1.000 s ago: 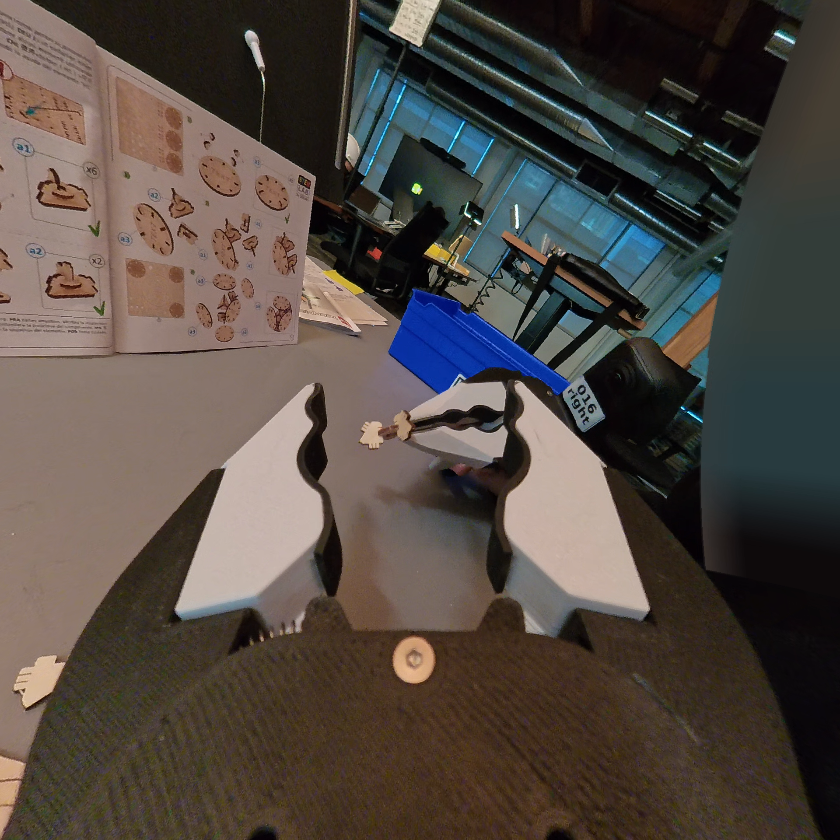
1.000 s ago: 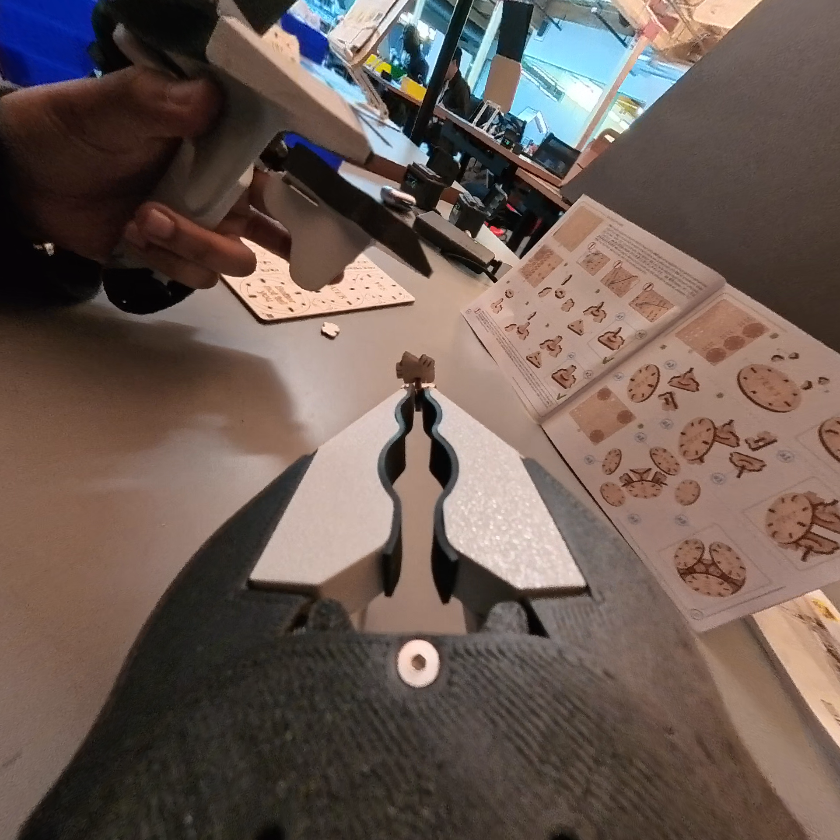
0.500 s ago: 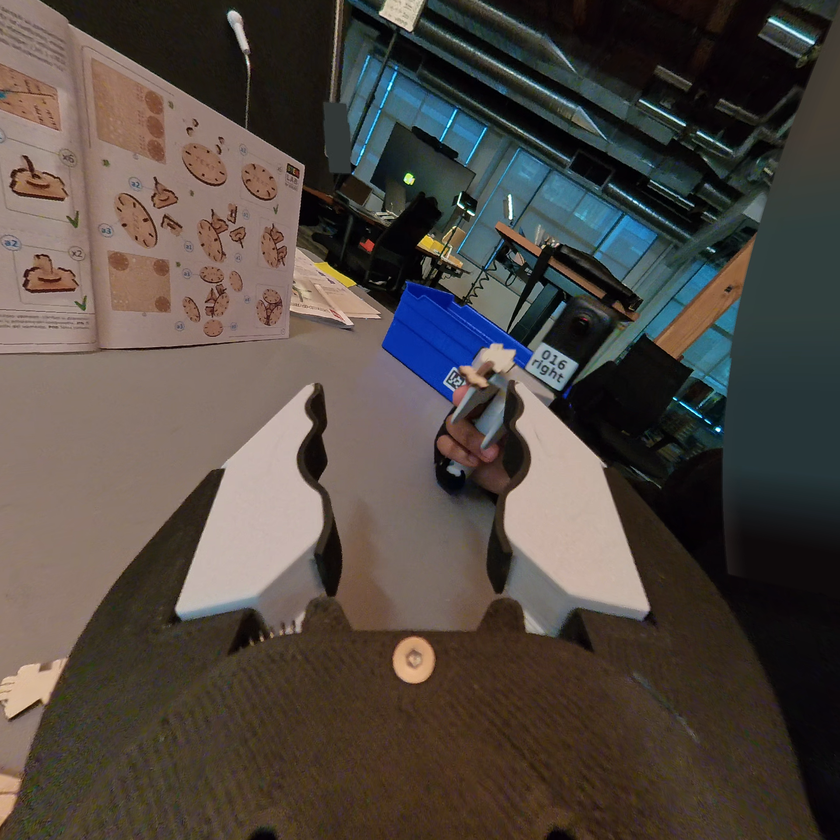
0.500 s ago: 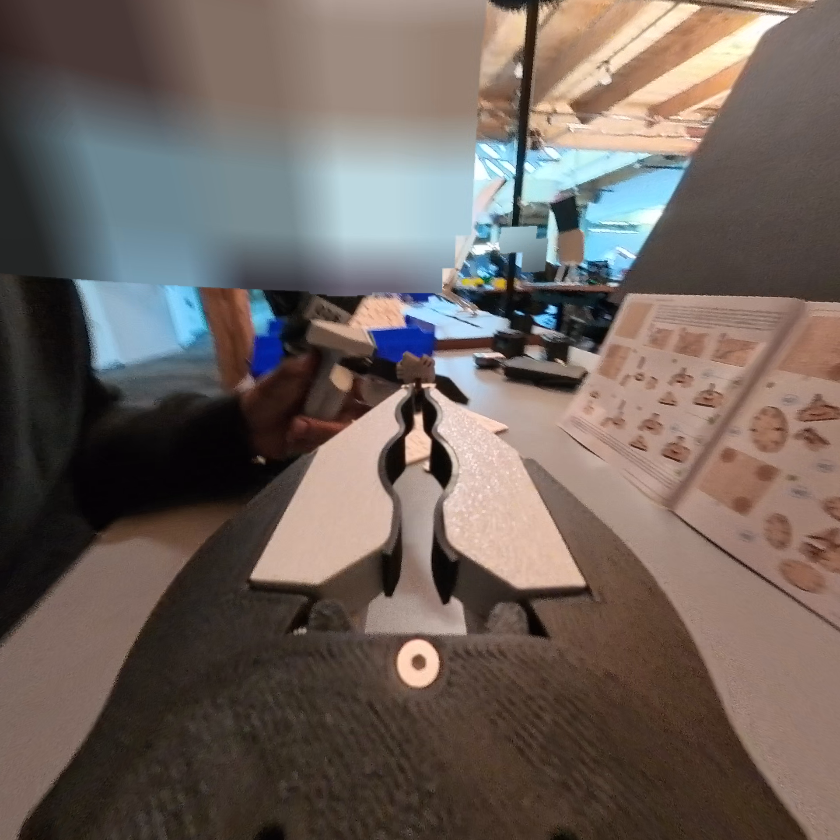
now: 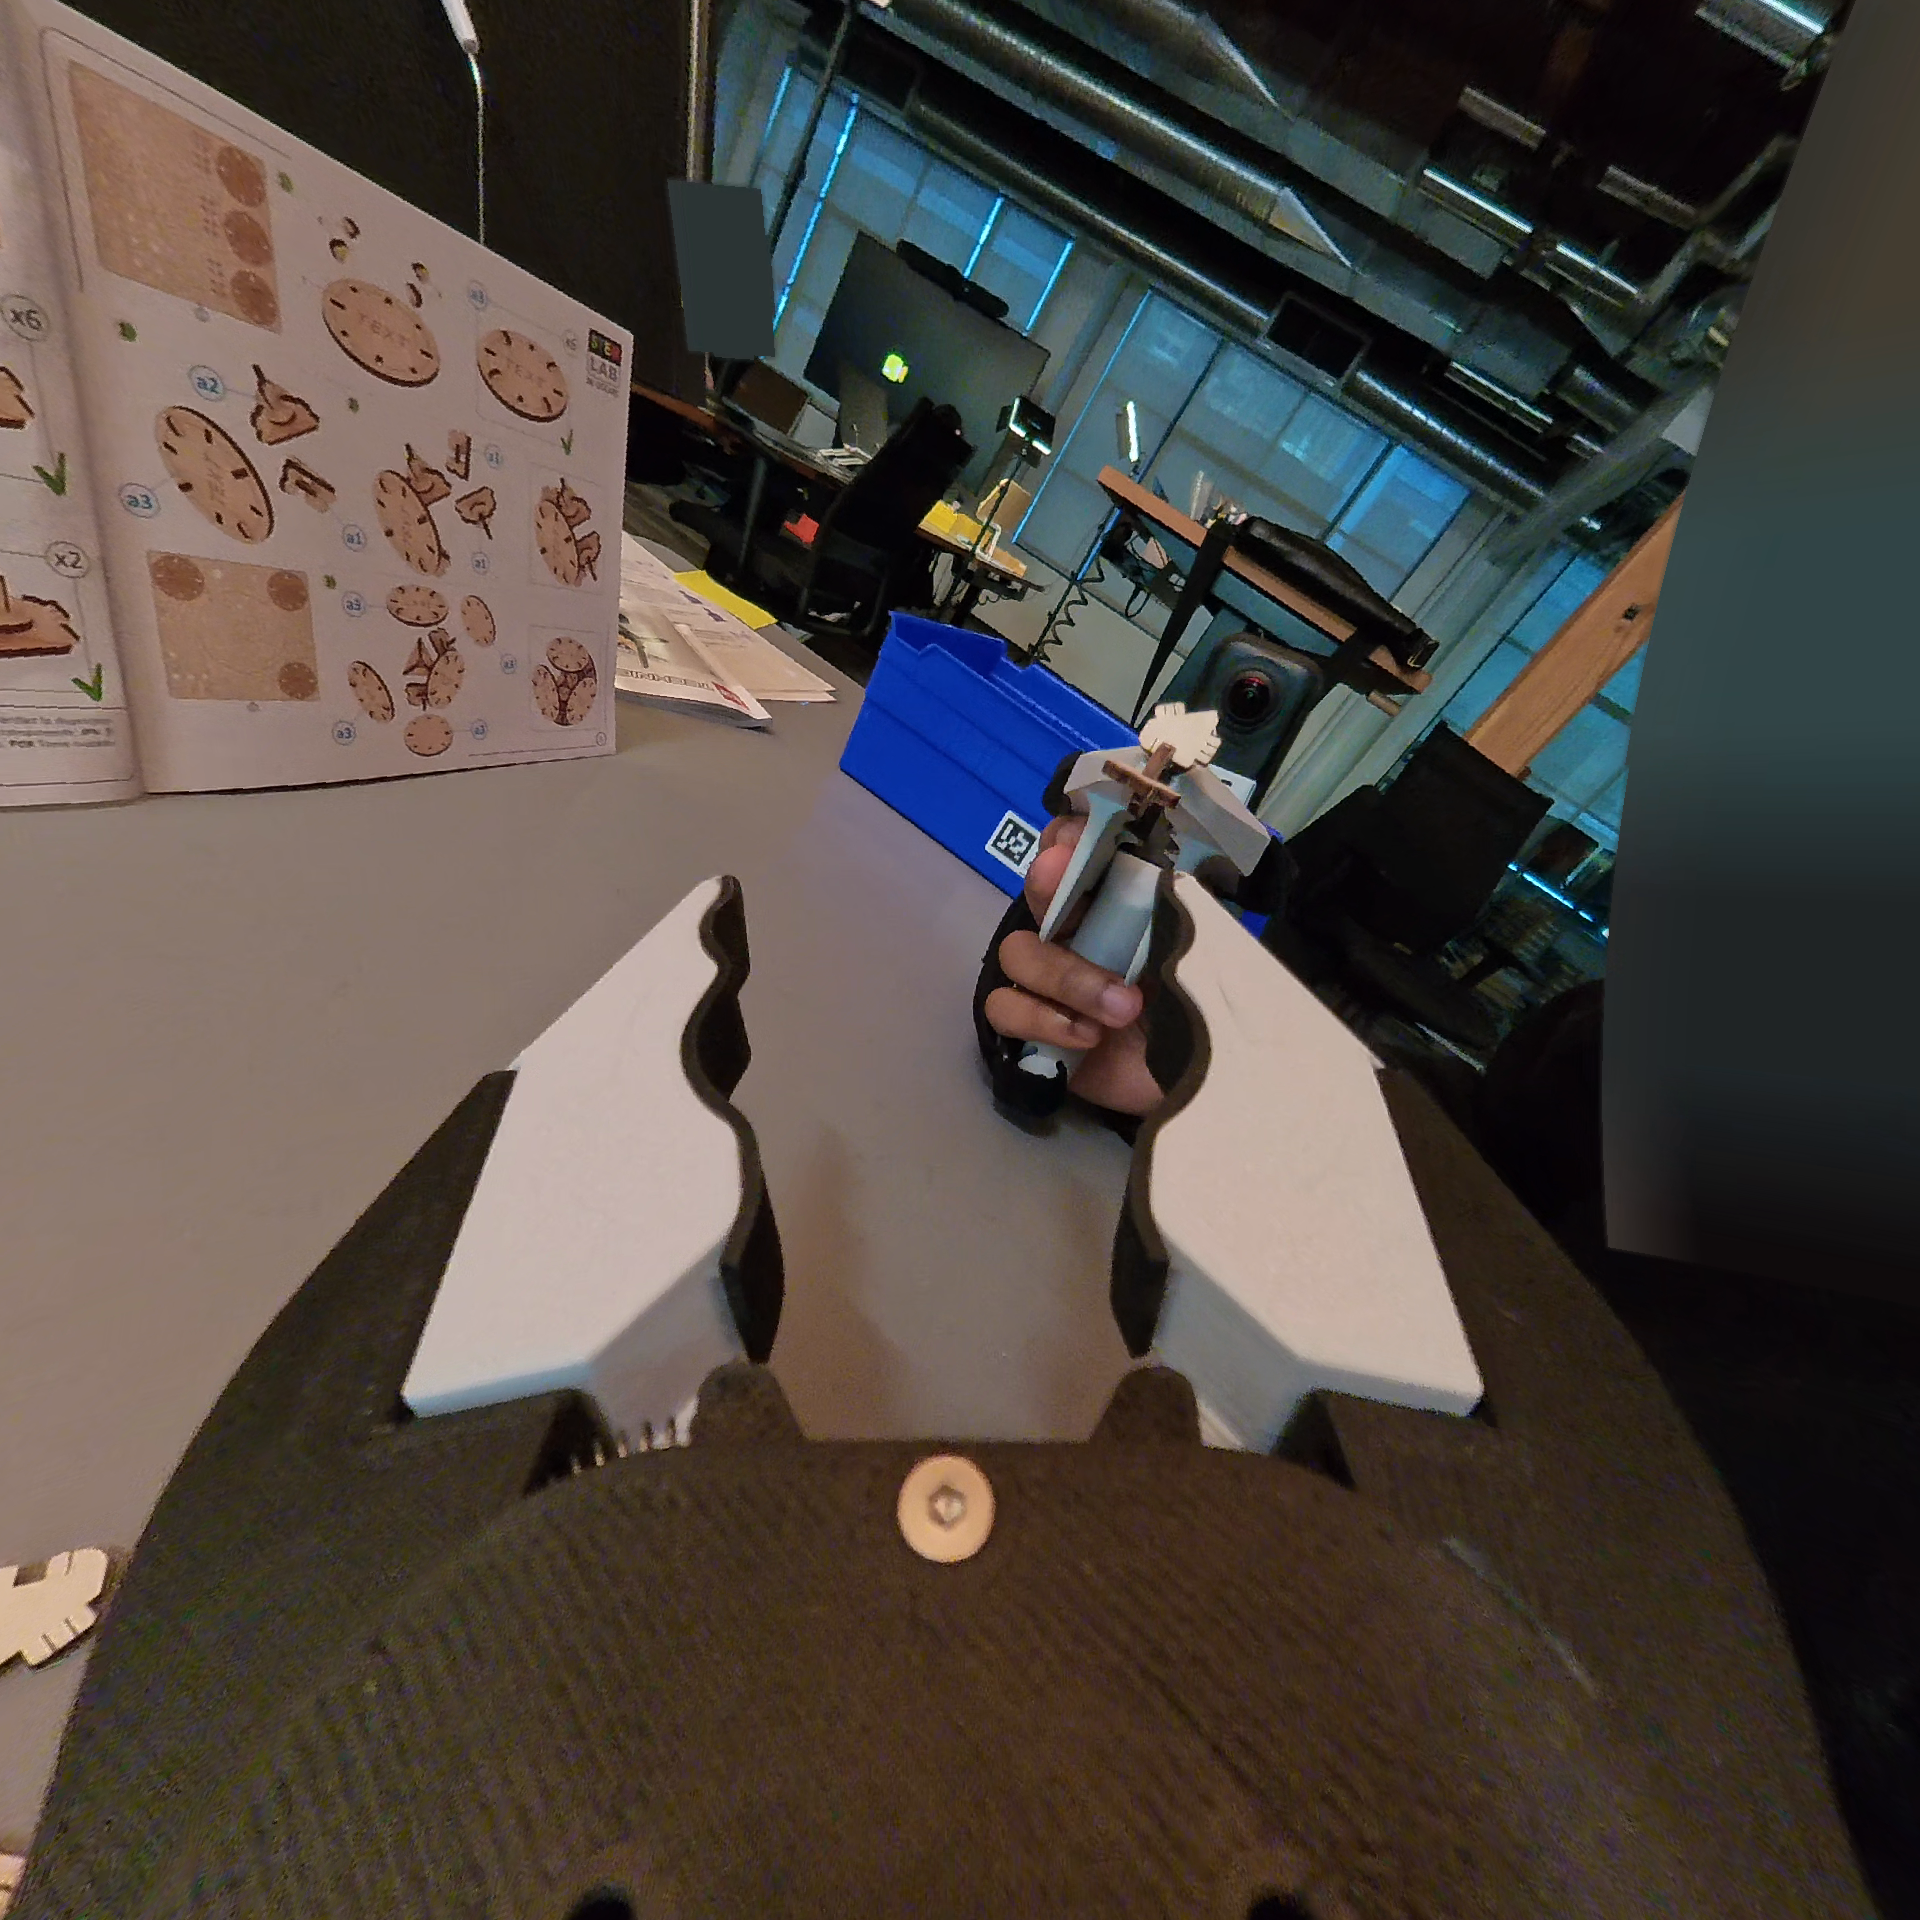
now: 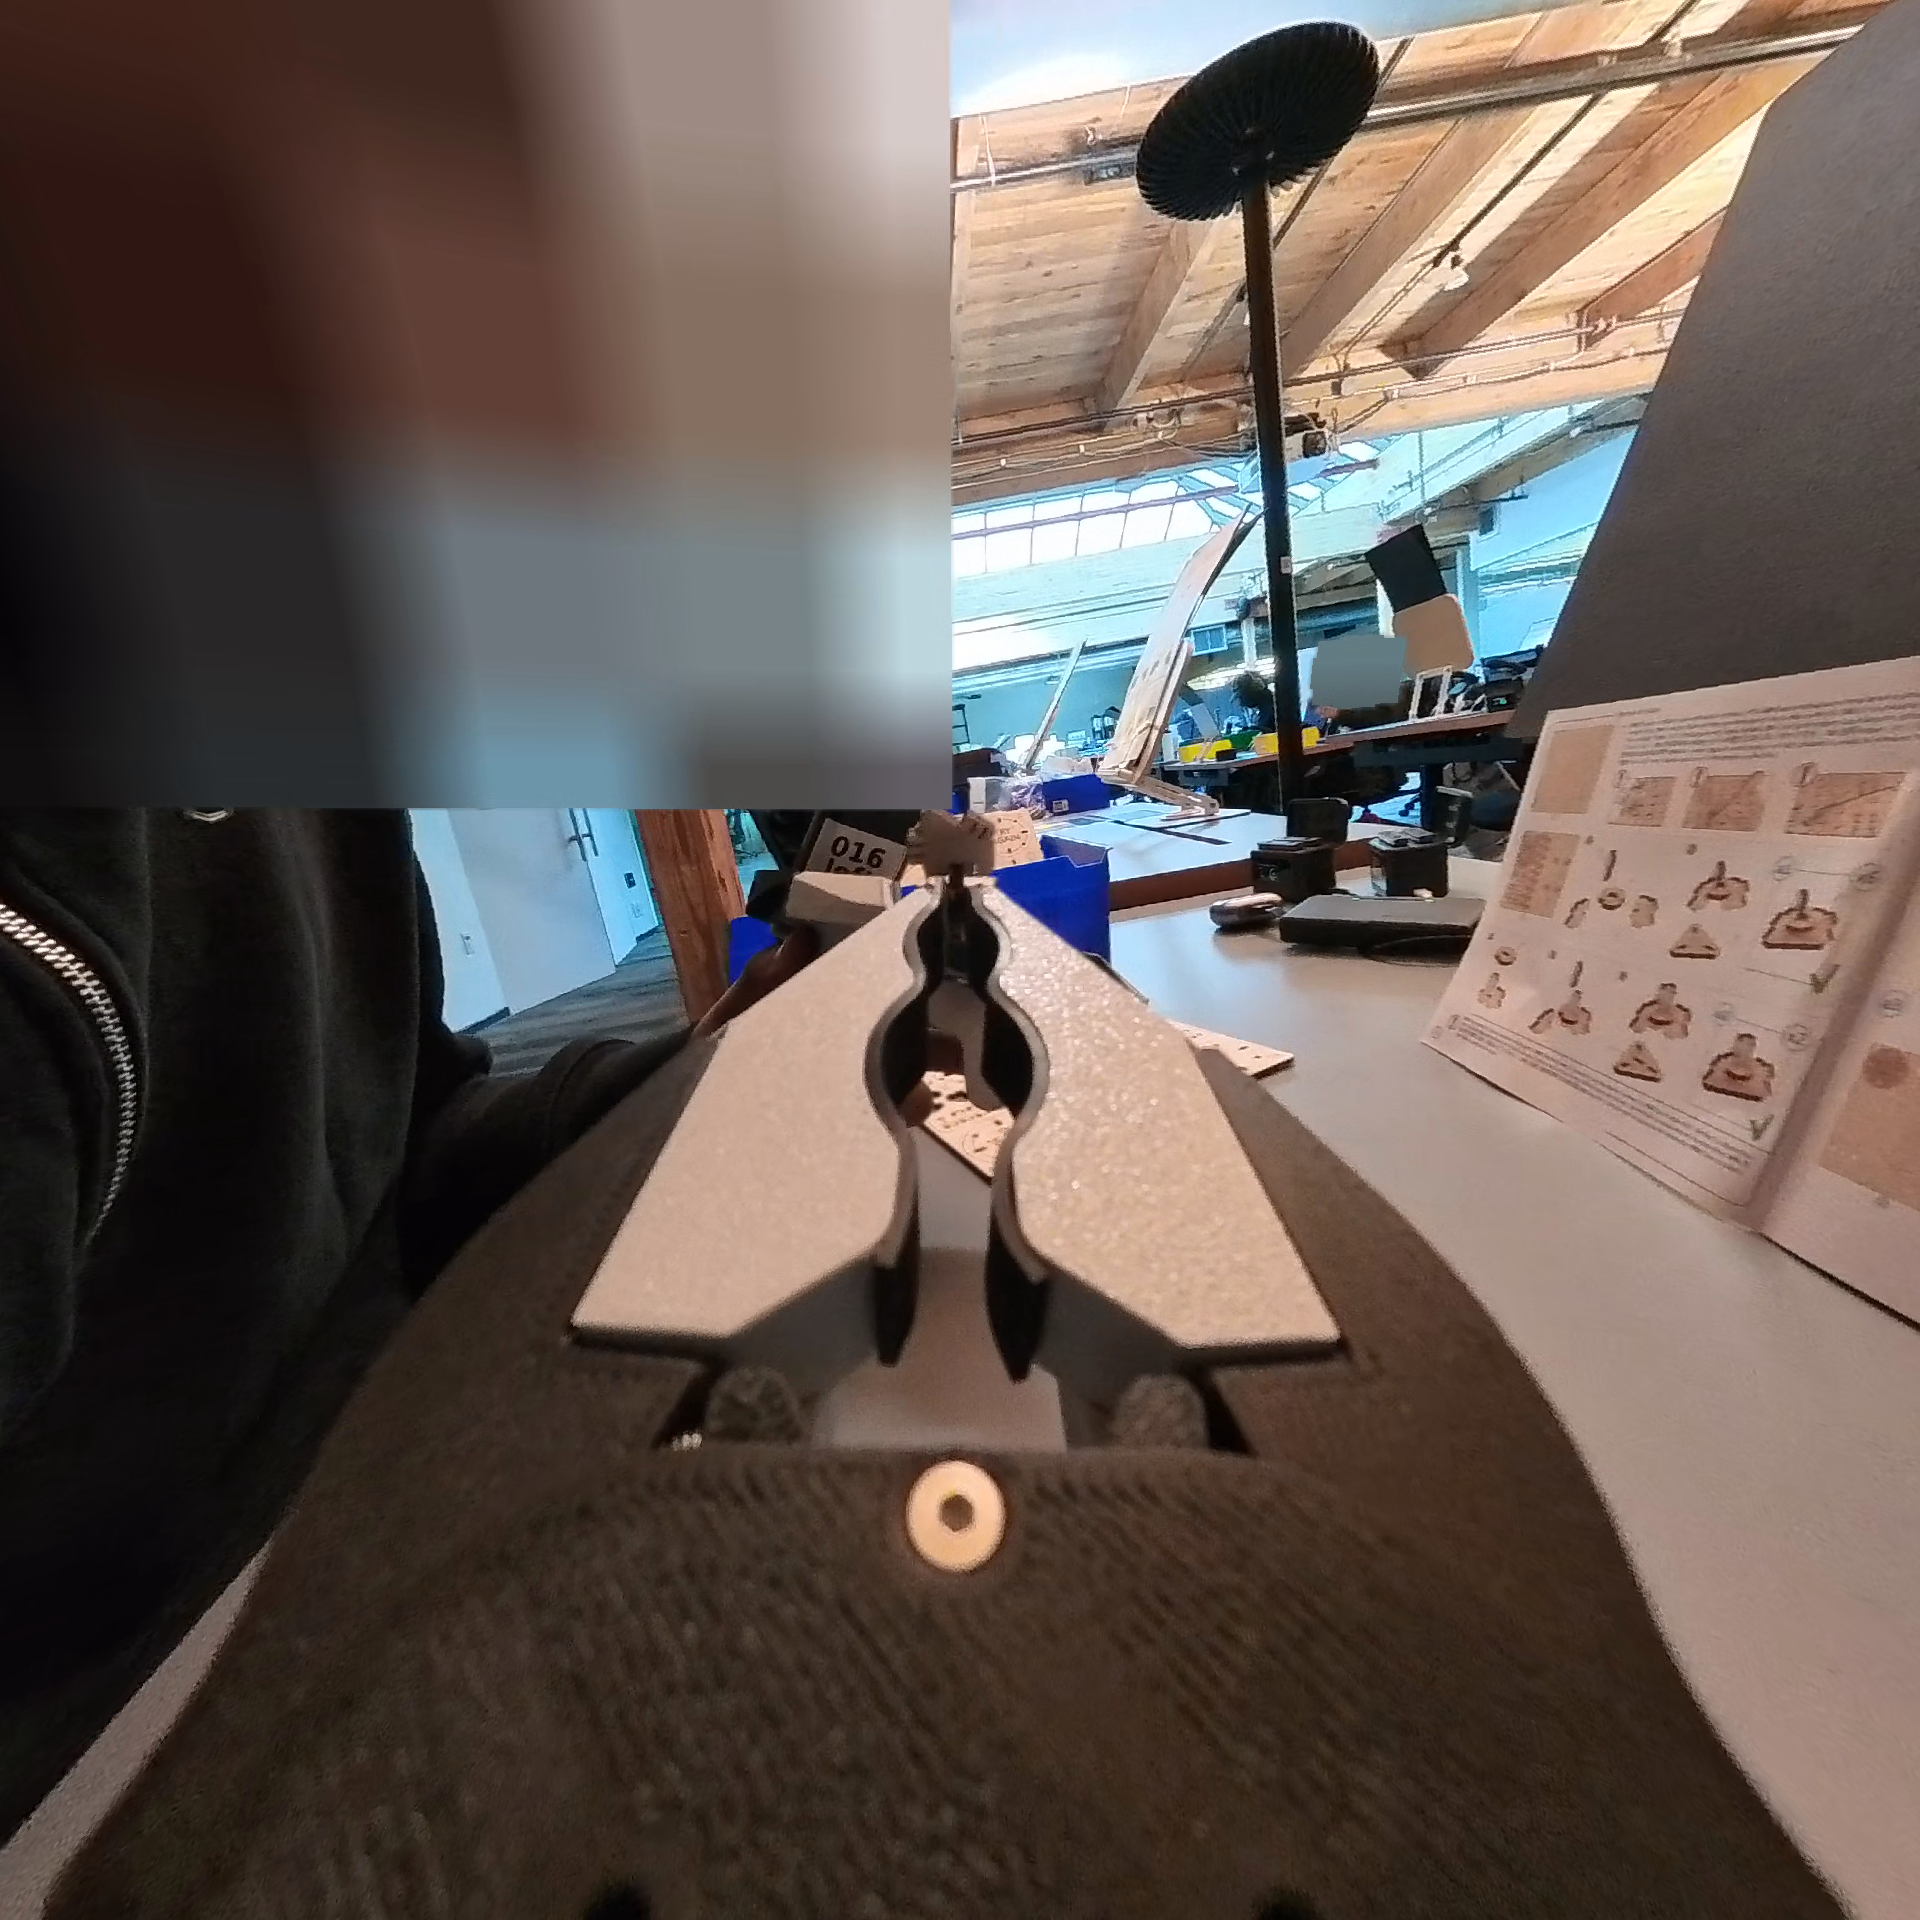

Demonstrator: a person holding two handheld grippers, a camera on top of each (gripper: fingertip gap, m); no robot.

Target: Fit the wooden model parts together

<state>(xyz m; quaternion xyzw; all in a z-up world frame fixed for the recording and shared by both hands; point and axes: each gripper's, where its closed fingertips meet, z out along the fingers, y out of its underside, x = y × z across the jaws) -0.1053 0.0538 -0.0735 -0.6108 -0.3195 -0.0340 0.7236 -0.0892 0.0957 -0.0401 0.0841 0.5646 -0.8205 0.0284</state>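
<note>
The right gripper is keeping its jaws pressed together on a small pale wooden piece, which is sticking out just past the tips, with its toothed, fan-shaped end beyond them. From the left wrist view the same wooden piece is showing as two thin parts crossed, one lying flat across the tips and one standing upright above them, and the right gripper is pointing upward, gripped by a hand just beyond the left gripper's right-side jaw.

The left gripper is holding its jaws wide apart with only bare worktop between them; nothing is touching either pad. Well ahead of its jaws and off to the left, an open instruction booklet is standing on the worktop, and a blue bin is sitting ahead, behind the right gripper. A loose wooden cut-out is lying behind and to the left of the jaws.

Compared with a second ago, the right gripper has swung from lying level, its tips aimed leftward across the left jaws' opening, to standing upright, and its own camera is now looking over the worktop edge toward a dark-sleeved person instead of down at the booklet. The left jaws are staying equally wide.
</note>
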